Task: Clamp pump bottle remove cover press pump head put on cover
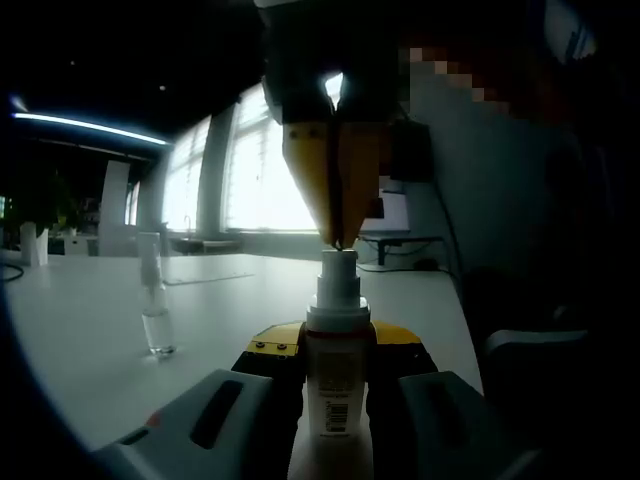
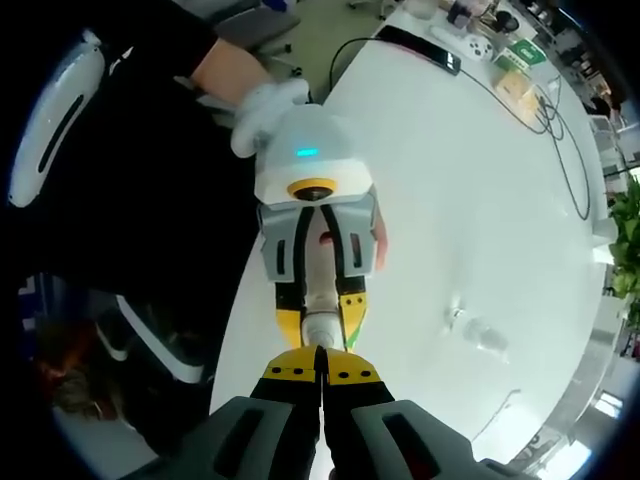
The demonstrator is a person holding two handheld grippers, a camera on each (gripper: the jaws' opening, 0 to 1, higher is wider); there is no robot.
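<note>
A white pump bottle point(image 1: 338, 400) with a barcode label stands upright between the jaws of my left gripper point(image 1: 338, 345), which is shut on its body. My right gripper point(image 1: 338, 238) comes down from above, its yellow fingers shut together and their tips resting on the pump head point(image 1: 338, 268). Looking down in the right gripper view, my right gripper point(image 2: 321, 372) is shut over the pump head point(image 2: 320, 328), with the left gripper point(image 2: 320, 312) clamping the bottle point(image 2: 318, 270) beneath. The clear cover point(image 1: 155, 300) stands apart on the table, and the cover point(image 2: 478, 335) lies to the right.
The white table point(image 2: 480, 180) carries a black cable point(image 2: 560, 130), a dark flat device point(image 2: 420, 45) and small boxes point(image 2: 520, 60) at its far end. A person's gloved hand point(image 2: 262, 105) holds the left gripper. A chair point(image 1: 545, 350) stands by the table's edge.
</note>
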